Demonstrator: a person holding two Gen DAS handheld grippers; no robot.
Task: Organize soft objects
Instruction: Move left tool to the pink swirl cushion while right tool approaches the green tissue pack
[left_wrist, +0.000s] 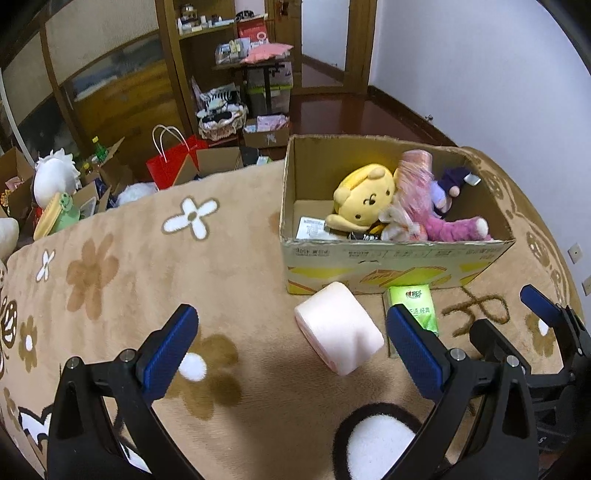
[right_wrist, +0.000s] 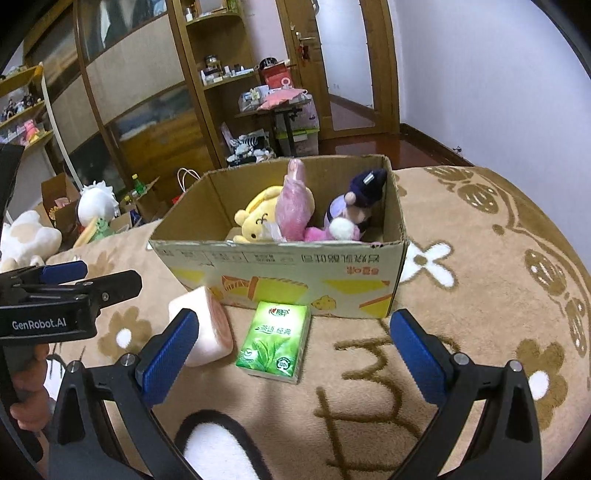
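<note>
On the flower-patterned blanket, just short of the cardboard box, two loose items wait to be stowed. Going left to right, the left tool hovers low with its blue fingers spread wide and nothing between them, lined up on the pale pink foam block, which lies tipped on an edge near the box's front wall. Just beside it, the green tissue pack lies flat, touching or nearly touching that wall. The right tool is likewise spread and empty, framing the pack, probably so each hand can take one item. Inside the box, the yellow plush, pink plush and purple doll are already piled toward the right, leaving room at the left.
</note>
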